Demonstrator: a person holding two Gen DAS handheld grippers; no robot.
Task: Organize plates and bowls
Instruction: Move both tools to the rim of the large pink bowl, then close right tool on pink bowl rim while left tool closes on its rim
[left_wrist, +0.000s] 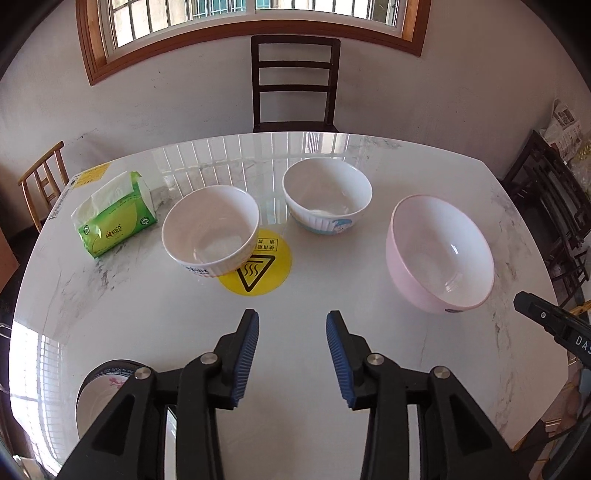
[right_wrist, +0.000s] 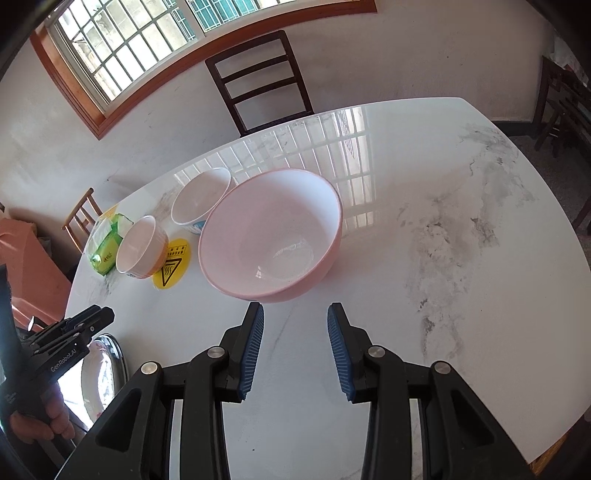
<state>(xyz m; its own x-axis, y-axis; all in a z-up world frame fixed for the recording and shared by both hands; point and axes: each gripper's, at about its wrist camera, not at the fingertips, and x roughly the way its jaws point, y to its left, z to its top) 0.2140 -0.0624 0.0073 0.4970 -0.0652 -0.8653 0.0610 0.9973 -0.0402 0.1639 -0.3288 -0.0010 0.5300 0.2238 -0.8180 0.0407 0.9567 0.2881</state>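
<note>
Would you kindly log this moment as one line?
left gripper: open, empty | right gripper: open, empty | nearest: pink bowl | stacked: none

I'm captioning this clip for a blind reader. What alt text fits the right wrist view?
The right gripper, fingers open and empty, hovers over a white marble table just short of a large pink bowl. Two smaller white bowls, a yellow sticker and a green tissue pack lie beyond it to the left.
</note>
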